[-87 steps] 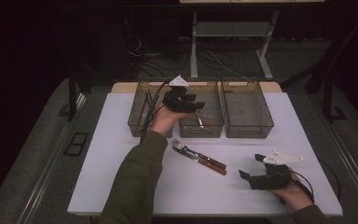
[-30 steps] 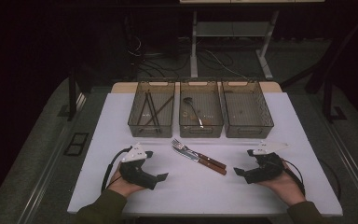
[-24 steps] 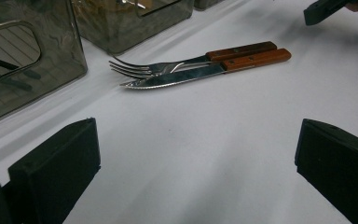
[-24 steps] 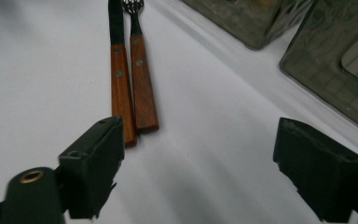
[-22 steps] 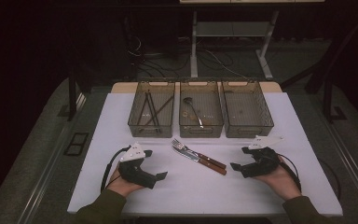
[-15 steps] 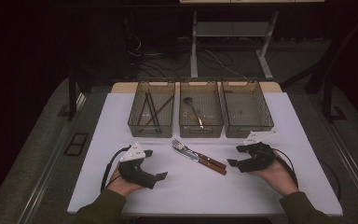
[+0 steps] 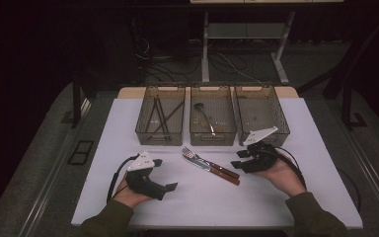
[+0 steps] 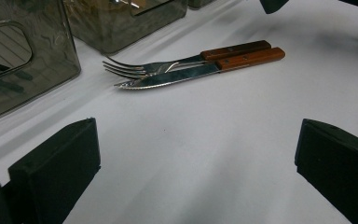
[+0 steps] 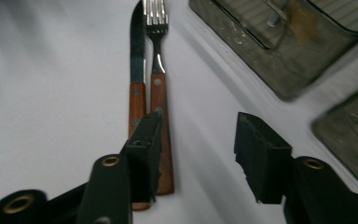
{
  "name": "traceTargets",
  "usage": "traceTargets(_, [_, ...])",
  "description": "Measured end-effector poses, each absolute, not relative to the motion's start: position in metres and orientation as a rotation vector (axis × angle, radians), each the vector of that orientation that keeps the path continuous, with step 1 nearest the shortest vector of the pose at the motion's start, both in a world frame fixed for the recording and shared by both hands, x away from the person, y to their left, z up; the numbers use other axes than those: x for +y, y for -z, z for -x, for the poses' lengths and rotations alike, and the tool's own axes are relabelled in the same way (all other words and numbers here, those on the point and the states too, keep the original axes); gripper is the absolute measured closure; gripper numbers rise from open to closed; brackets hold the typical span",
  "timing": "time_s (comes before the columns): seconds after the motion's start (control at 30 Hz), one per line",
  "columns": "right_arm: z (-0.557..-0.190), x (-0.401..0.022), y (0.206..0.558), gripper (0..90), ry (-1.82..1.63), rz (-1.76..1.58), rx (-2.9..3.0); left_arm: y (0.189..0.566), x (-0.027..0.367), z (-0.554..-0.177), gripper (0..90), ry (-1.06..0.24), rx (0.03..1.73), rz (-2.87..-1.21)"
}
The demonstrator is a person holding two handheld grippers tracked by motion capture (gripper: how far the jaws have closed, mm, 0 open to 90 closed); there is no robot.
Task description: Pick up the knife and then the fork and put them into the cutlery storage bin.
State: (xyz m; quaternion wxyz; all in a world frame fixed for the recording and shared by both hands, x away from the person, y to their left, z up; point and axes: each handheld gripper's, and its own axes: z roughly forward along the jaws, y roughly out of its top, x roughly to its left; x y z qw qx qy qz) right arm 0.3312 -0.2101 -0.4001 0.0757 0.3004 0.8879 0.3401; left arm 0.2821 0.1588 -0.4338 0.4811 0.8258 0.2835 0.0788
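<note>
High view shows three mesh bins [image 7: 210,133] in a row at the table's far side, and one fork [image 7: 208,163] and one knife [image 7: 214,171] lying side by side between the left gripper [image 7: 164,189], jaws wide apart and empty, and the right gripper [image 7: 239,159]. Left gripper view has that pair ahead of its own two spread jaws, wooden handles touching. Right gripper view looks along both handles, its jaws, which have just been closing, half apart just above the handle ends, gripping nothing.

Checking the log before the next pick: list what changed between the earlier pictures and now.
The right gripper slid left to the handles of the fork and knife, its fingers closing partway, gripping nothing. The left gripper, back from the trays, rests open. Cutlery and trays are unmoved.
</note>
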Motion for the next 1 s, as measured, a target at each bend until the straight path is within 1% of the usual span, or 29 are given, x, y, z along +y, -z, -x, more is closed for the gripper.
traceTargets(0.27, [-0.343,-0.191,0.399,61.6,-0.955,-0.888,2.732,0.434,0.159,-0.282,0.0,-0.188,0.690,-2.015])
traceTargets(0.4, [-0.347,-0.180,0.399,62.7,-0.911,-0.859,2.773,0.434,0.159,-0.282,0.0,-0.187,0.688,-2.016])
traceTargets(0.67, [-0.354,-0.158,0.401,68.7,-0.805,-0.766,2.854,0.434,0.159,-0.282,0.0,-0.186,0.686,-2.015])
traceTargets(1.0, [-0.363,-0.135,0.406,70.4,-0.607,-0.686,2.943,0.434,0.158,-0.282,0.0,-0.181,0.686,-2.016])
